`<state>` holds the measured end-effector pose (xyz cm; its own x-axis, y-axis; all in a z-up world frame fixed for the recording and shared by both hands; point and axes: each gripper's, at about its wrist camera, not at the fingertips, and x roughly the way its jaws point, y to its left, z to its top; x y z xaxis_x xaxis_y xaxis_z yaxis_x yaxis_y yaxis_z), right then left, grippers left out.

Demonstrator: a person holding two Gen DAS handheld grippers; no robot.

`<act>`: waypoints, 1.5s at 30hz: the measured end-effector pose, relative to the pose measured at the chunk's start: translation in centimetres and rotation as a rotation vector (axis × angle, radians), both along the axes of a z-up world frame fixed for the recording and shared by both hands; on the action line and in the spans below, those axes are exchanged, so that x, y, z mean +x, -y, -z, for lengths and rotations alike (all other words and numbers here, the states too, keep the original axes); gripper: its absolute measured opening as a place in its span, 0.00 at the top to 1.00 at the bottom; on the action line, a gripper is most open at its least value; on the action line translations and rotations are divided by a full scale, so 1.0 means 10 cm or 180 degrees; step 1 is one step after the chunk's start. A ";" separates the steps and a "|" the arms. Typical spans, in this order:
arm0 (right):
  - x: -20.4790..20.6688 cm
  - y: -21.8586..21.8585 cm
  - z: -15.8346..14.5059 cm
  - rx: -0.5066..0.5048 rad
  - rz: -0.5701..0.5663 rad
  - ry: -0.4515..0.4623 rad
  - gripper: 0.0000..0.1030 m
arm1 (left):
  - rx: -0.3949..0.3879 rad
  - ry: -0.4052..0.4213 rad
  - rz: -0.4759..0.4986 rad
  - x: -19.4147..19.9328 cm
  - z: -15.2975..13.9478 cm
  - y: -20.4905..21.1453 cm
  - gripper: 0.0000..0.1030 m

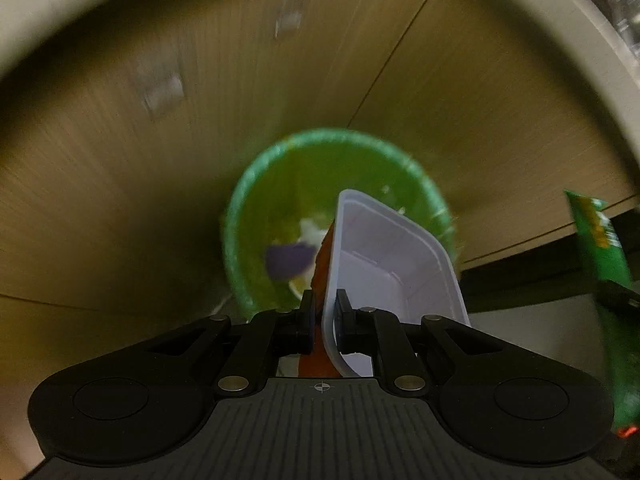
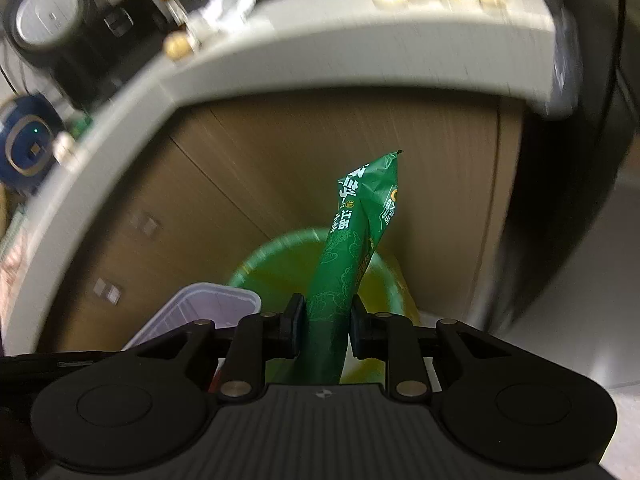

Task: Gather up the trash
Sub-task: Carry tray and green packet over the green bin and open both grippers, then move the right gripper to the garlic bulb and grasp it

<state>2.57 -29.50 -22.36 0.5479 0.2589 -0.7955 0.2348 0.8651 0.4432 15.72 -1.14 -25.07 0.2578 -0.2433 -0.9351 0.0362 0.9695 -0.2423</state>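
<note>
Left tongs [image 1: 324, 312] pinch a clear plastic tray [image 1: 384, 264]; right tongs [image 2: 325, 322] grip a green wrapper [image 2: 344, 272]. Both hang above the green bin [image 1: 240, 216]. Drop step; next, release over its mouth.

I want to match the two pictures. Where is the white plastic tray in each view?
Left wrist: the tray is at centre, rim pinched in the left gripper, above the green bin.
Right wrist: the tray is at lower left, partly behind the right gripper, which holds a green wrapper.
Shared landmark: the green bin, by the wooden cabinet.
</note>
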 end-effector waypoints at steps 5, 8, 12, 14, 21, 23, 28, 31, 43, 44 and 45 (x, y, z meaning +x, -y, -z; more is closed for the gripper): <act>-0.02 -0.06 0.20 -0.0011 -0.0082 -0.0216 0.79 | -0.0080 0.0164 -0.0238 0.28 0.63 0.20 0.87; 0.04 -0.15 0.29 -0.0155 -0.0253 -0.0298 0.79 | -0.0158 0.0236 -0.0337 0.54 1.18 0.29 0.84; 0.20 -0.27 0.41 -0.0224 -0.0443 -0.0394 0.79 | 0.0112 0.0062 -0.0267 0.67 1.69 0.27 0.83; 0.28 -0.37 0.45 -0.0263 -0.0580 -0.0413 0.79 | 0.0141 0.0006 -0.0334 0.64 1.68 0.18 0.83; 0.66 -0.62 0.81 0.0086 -0.0733 -0.0692 0.79 | -0.0178 -0.0230 -0.0382 0.35 1.10 -0.14 0.83; 0.85 -0.72 1.00 0.0228 -0.0790 -0.0818 0.79 | -0.0227 -0.0244 -0.0332 0.28 0.92 -0.17 0.83; 1.34 -0.97 1.41 0.0200 -0.1012 -0.0950 0.70 | -0.0349 -0.0176 -0.0289 0.23 0.53 -0.23 0.83; 1.44 -1.05 1.40 -0.0131 -0.1041 -0.1008 0.62 | -0.0451 -0.0048 -0.0201 0.24 0.29 -0.18 0.83; 0.99 -0.88 -0.08 -0.0210 -0.0632 -0.0444 0.50 | -0.0148 0.0656 0.0296 0.43 -1.21 0.07 0.83; 0.98 -0.89 -0.23 -0.0251 -0.0616 -0.0358 0.48 | -0.0090 0.0728 0.0298 0.44 -1.31 0.08 0.83; 0.98 -0.93 -0.38 -0.0308 -0.0595 -0.0259 0.48 | -0.0043 0.0784 0.0295 0.46 -1.40 0.07 0.83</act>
